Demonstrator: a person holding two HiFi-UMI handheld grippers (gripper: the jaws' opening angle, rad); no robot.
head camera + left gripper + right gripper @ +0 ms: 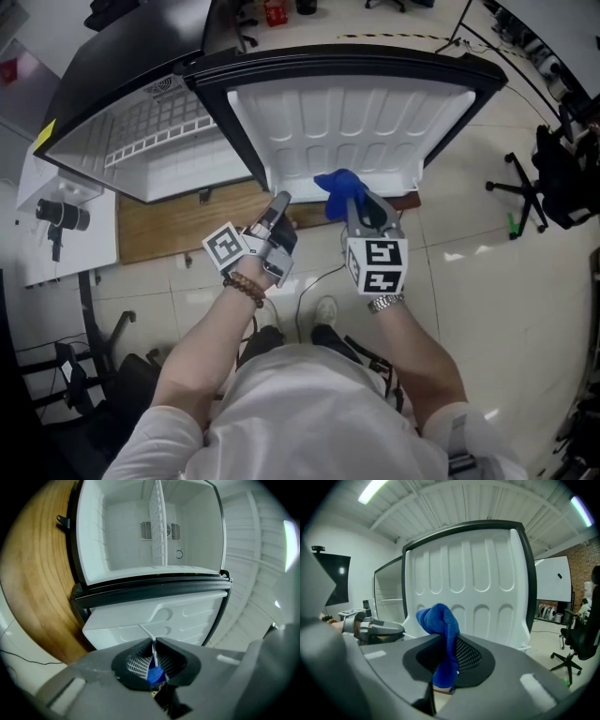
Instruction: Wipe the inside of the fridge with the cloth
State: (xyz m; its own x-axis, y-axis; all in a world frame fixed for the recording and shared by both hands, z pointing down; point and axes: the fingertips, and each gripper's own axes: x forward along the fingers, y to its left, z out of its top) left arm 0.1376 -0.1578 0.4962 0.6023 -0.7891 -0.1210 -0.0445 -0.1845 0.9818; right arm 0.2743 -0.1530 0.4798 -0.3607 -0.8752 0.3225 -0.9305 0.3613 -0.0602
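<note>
My right hand-held gripper is clamped on the blue cloth. In its own view the cloth is pinched between the two jaws, bunching up above them and hanging down below them. Straight ahead of this hand-held gripper and close to it is the ribbed white inner face of the open fridge door. I cannot tell whether the cloth touches the door.

My left hand-held gripper is just to the left of the right one, at the door's lower edge. In its own view the jaws are drawn narrow onto a thin white bar that runs forward from between them toward the door. Beyond the door and above it from this hand-held gripper, I see the fridge cavity, open and white inside, with a white wire shelf seen edge-on in the middle. The fridge sits on a wooden board, off to the left of the left hand-held gripper.
</note>
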